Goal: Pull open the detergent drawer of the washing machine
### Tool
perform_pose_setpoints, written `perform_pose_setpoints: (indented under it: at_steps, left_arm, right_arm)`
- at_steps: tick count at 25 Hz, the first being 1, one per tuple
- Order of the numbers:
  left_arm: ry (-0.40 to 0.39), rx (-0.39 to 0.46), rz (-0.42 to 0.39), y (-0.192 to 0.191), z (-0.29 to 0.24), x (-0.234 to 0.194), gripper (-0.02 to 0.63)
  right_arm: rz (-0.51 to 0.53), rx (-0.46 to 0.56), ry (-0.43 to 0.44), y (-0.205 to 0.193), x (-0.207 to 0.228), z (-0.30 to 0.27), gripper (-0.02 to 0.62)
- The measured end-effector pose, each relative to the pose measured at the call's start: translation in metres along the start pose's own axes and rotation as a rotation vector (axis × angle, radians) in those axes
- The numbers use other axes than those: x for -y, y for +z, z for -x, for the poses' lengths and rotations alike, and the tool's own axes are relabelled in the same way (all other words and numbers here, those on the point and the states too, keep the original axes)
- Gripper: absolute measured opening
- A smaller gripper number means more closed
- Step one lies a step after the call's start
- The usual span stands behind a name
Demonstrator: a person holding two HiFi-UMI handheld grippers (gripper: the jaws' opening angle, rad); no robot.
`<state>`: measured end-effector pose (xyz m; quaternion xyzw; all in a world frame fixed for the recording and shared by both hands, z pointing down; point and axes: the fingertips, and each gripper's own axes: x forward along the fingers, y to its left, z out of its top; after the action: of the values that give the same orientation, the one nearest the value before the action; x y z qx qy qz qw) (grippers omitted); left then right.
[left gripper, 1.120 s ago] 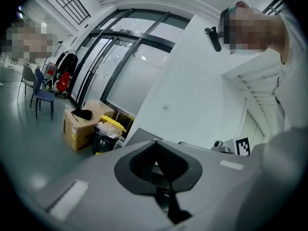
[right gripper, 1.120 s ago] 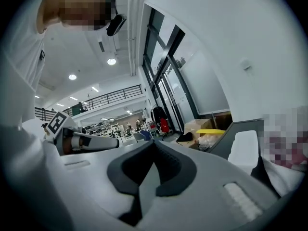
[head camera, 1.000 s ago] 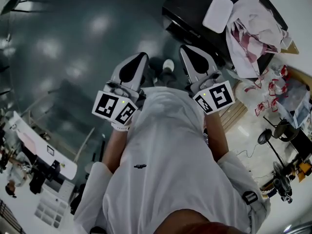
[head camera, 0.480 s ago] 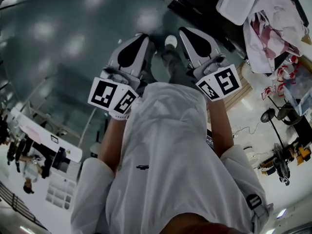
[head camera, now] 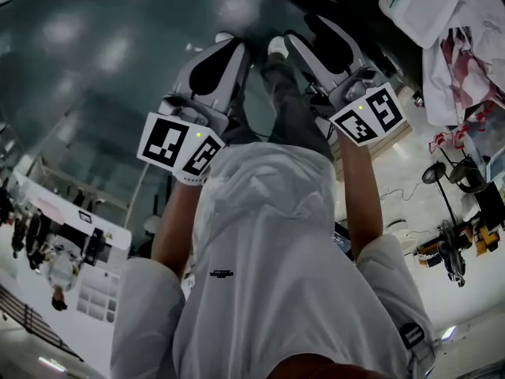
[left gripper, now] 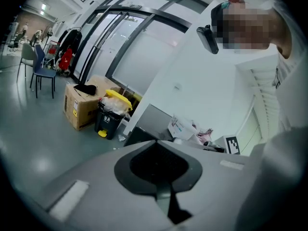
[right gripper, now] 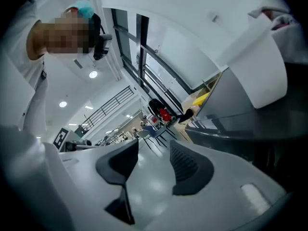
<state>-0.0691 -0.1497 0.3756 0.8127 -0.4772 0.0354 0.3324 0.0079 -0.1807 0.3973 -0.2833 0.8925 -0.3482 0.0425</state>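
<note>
Left gripper (left gripper: pixel 158 161): jaws clenched together, empty.
Right gripper (right gripper: pixel 153 154): jaws opening, nothing between them. They probably should be wide and square to the drawer front before closing in.
Dark unit (right gripper: pixel 243 127): ahead on the right, under heaped cloth (head camera: pixel 465 68). I cannot tell whether it is the washing machine.
Detergent drawer: in no view.

Dim, glary, heavy fisheye edge distortion

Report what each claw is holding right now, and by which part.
Nothing is held. The grey left claw has its jaws together with nothing between them; the grey right claw is opening its jaws on an empty gap.
</note>
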Motion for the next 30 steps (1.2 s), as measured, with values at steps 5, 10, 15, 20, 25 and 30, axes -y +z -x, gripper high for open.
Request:
perform_pose_setpoints:
  at_steps: [5,10,15,20,25,30]
  left_arm:
    - [-0.004,-0.019,0.009,-0.015,-0.006,-0.011,0.017]
    - [0.001,-0.035,0.027,-0.030,-0.008,-0.019,0.017]
    - [-0.006,-0.031,0.036,-0.038,-0.008,-0.022,0.017]
    - [-0.005,-0.028,0.051,-0.045,-0.007,-0.027,0.017]
    - [-0.010,-0.031,0.056,-0.049,-0.005,-0.032,0.017]
    - [-0.013,-0.046,0.065,-0.053,-0.001,-0.040,0.017]
  right_arm:
    - [-0.027,0.001,-0.029,-0.017,0.021,-0.007,0.222]
    - [-0.052,-0.006,-0.047,-0.033,0.034,-0.012,0.241]
    - [-0.067,0.001,-0.061,-0.042,0.042,-0.014,0.246]
    - [-0.151,0.038,-0.062,-0.051,0.060,-0.017,0.275]
    - [-0.232,0.090,-0.063,-0.055,0.080,-0.027,0.302]
    - [-0.303,0.139,-0.088,-0.057,0.098,-0.042,0.304]
